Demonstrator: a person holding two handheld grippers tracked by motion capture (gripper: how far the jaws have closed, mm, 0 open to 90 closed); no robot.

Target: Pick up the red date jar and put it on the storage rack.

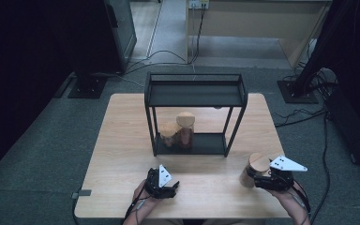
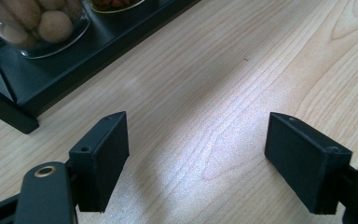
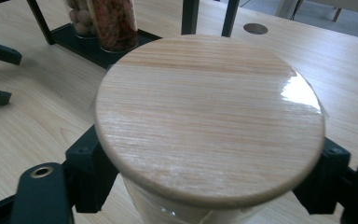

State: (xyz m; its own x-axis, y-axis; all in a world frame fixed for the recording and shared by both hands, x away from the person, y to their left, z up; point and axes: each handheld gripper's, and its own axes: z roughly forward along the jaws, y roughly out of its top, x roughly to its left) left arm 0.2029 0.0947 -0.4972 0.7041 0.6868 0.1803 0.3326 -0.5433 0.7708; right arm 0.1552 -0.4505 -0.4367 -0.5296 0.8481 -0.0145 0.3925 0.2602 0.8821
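Jar (image 1: pixel 254 169) with the wood lid sits squeezed in my right gripper (image 1: pixel 262 180). Next I lift it to the black shelf (image 1: pixel 194 95) at eleven o'clock. My left gripper (image 1: pixel 165 187) rests apart, holding nothing.

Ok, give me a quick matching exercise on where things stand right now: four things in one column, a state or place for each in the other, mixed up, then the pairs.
Things:
1. left gripper
2. right gripper
3. tall jar of red bits
4. black shelf rack

States or places:
A. stands at the middle of the table, top shelf bare
B. jaws apart over bare tabletop, nothing between them
C. jaws on either side of the wooden-lidded jar near the table's right edge
D. on the rack's bottom shelf, beside a shorter jar of round nuts

Pairs: 1-B, 2-C, 3-D, 4-A
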